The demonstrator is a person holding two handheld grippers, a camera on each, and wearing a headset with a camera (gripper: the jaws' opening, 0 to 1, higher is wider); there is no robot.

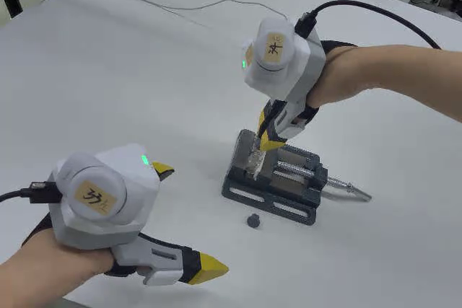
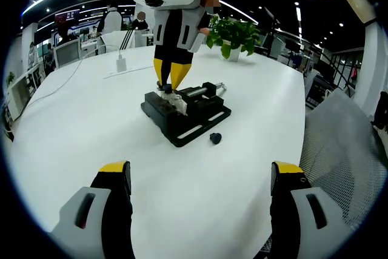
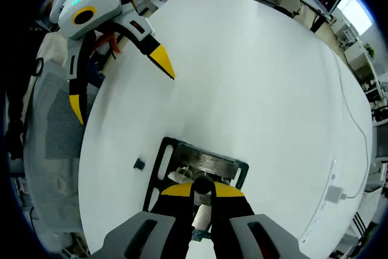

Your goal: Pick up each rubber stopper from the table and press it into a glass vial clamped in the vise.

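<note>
At centre of the head view, the right gripper (image 1: 268,139) stands nose-down over the vise (image 1: 274,182), its jaws clenched on a dark stopper (image 3: 203,184). We see that stopper pinched between the yellow tips at the bottom of the right gripper view. The tips sit right at the glassy vial (image 1: 255,161) clamped in the vise, though we cannot tell whether the stopper is touching its mouth or already seated. We judge this to be the pressing step.

At lower left, the left gripper (image 1: 186,220) hangs idle above the white counter (image 1: 144,70), jaws released, wide apart and holding nothing. A second stopper (image 1: 253,221) lies on the counter just in front of the vise, at lower centre of the frame.

The next move, we reckon, calls for a straight push down along the vial's axis, firm but gentle enough to spare the glass, and then a release. After that the second stopper is left to fetch, and either gripper is near it.
</note>
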